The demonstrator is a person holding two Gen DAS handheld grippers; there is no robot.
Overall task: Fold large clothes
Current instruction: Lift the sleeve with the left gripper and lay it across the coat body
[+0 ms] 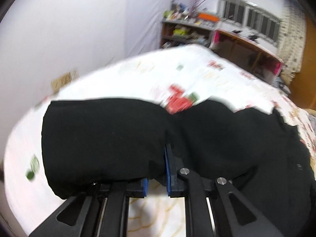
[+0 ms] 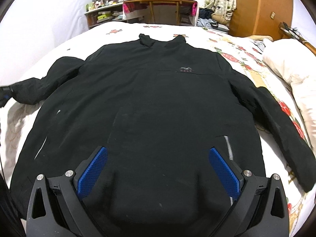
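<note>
A bed (image 2: 233, 45) carried everything, covered by a white spread printed with red roses and green leaves. A black jacket (image 2: 150, 102) lay flat on it, front up, filling the middle, its collar toward twelve o'clock and its hem toward six. One sleeve stretched along the spread toward four o'clock; the other ran out toward nine o'clock. A white pillow (image 2: 288, 73) rested on the bed at about two o'clock, beside the sleeve but apart from it. In the blurred left wrist view, the same spread (image 1: 138, 73) showed beyond black cloth (image 1: 102, 138).
</note>
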